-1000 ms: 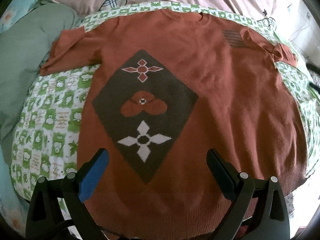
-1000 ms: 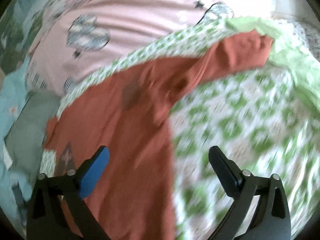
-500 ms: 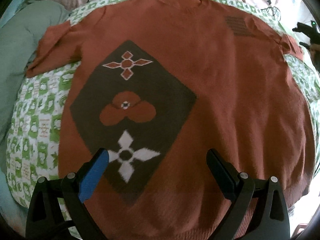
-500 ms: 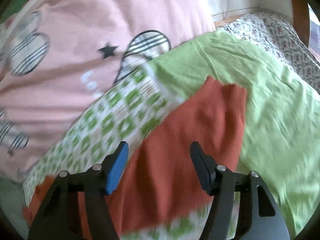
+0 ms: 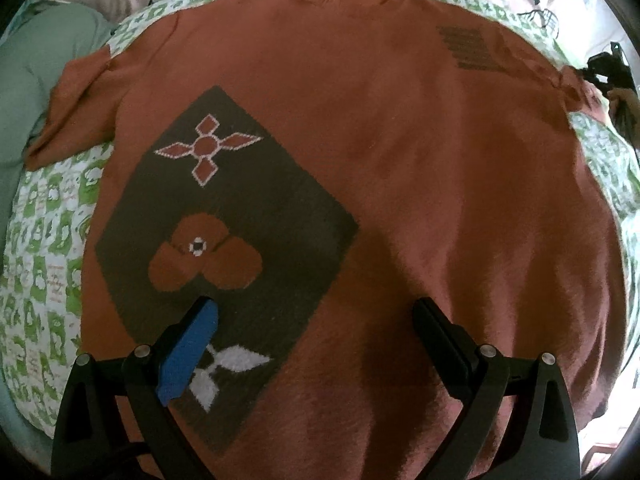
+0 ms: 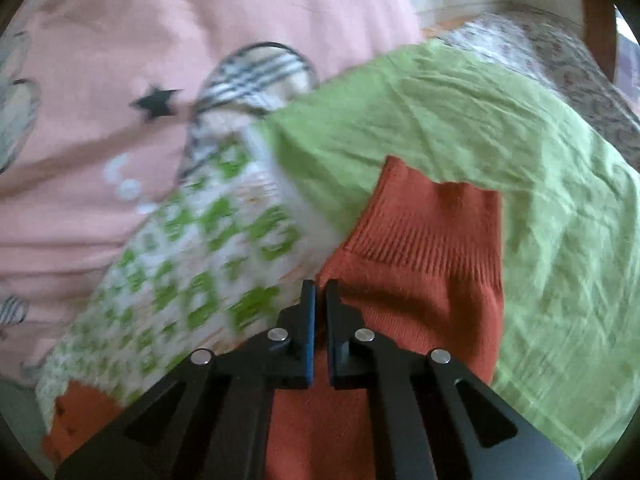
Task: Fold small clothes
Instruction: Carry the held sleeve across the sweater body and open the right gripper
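A rust-orange knit sweater lies flat, front up, on a green-and-white patterned quilt. It bears a dark diamond panel with flower motifs. My left gripper is open and empty, low over the sweater's lower front. My right gripper is shut on the edge of the sweater's right sleeve, just behind its ribbed cuff. The right gripper also shows at the far right of the left wrist view.
A pink blanket with plaid balloons and stars lies behind the quilt. A plain light-green sheet lies under the sleeve. A grey-green cloth lies left of the sweater. A floral bedspread is at the far right.
My right gripper moved to the right sleeve and shut on its edge. My left gripper moved lower and closer over the sweater's front, still open.
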